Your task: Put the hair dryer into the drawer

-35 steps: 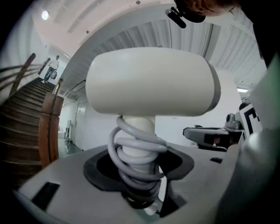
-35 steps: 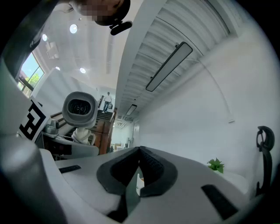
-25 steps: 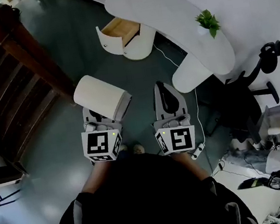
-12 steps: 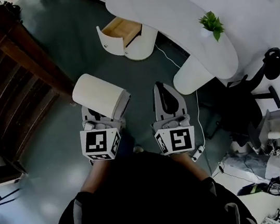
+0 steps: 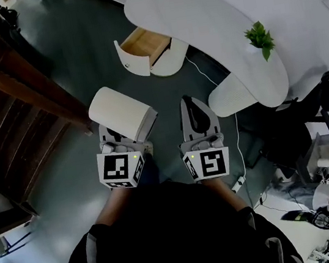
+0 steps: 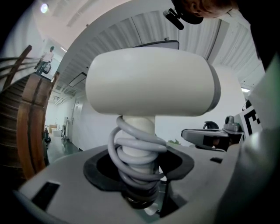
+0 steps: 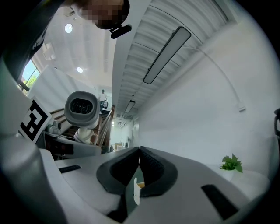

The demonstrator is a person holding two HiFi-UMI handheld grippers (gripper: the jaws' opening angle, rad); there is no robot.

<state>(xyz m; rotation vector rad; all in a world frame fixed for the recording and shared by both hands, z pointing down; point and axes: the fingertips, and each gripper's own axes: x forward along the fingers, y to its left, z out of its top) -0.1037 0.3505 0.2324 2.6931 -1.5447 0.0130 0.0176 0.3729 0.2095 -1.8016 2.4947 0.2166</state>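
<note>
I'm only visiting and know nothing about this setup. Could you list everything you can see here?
hair dryer: one, cream white, in the left gripper
cord: one, grey, coiled round the hair dryer's handle
desk: one, white, curved, ahead
drawer: one, white, wooden inside, open, at the desk's left end
plant: one, green, on the desk
office chair: one, black, right of the desk
staircase: one, dark wood, left
left gripper: one, grey, clamped on the hair dryer's handle
right gripper: one, grey, jaws together, empty
</note>
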